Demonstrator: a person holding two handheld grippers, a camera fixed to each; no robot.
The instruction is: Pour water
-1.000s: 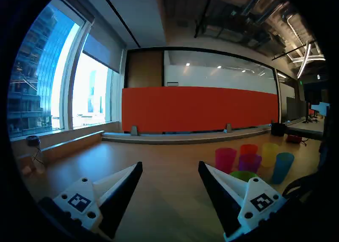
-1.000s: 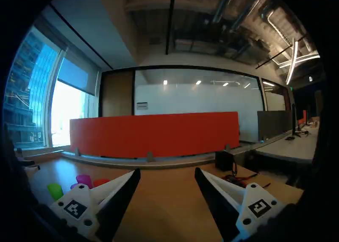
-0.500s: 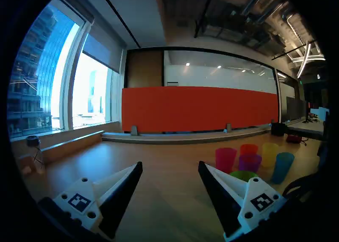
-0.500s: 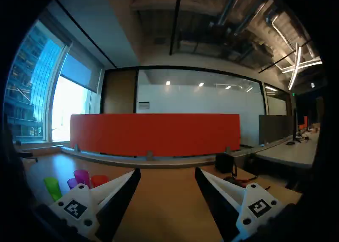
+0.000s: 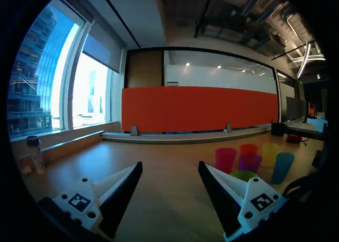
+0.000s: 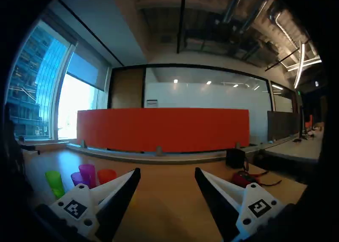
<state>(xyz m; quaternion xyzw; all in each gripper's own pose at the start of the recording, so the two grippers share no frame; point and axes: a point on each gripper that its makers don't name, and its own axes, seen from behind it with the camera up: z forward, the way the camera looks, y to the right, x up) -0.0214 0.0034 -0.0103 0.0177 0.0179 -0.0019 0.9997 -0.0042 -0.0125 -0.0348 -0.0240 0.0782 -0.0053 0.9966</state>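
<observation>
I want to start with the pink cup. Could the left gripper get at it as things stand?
Probably yes: the left gripper is open, the pink cup stands leftmost of the cups, and bare table lies before it.

Green cup (image 5: 243, 174) sits half hidden behind the jaws; orange cup (image 6: 106, 175) likewise, its base unseen.

We see the right gripper (image 6: 167, 171) with its two fingers spread wide above the wooden table (image 6: 169, 208), gripping nothing. At the view's lower left, four cups stand clustered: a green cup (image 6: 54, 182), a purple cup (image 6: 79, 178), a magenta cup (image 6: 88, 173) and an orange cup (image 6: 106, 175). An orange partition (image 6: 163, 129) spans the table's far edge, with a black box (image 6: 235, 158) before it.
</observation>
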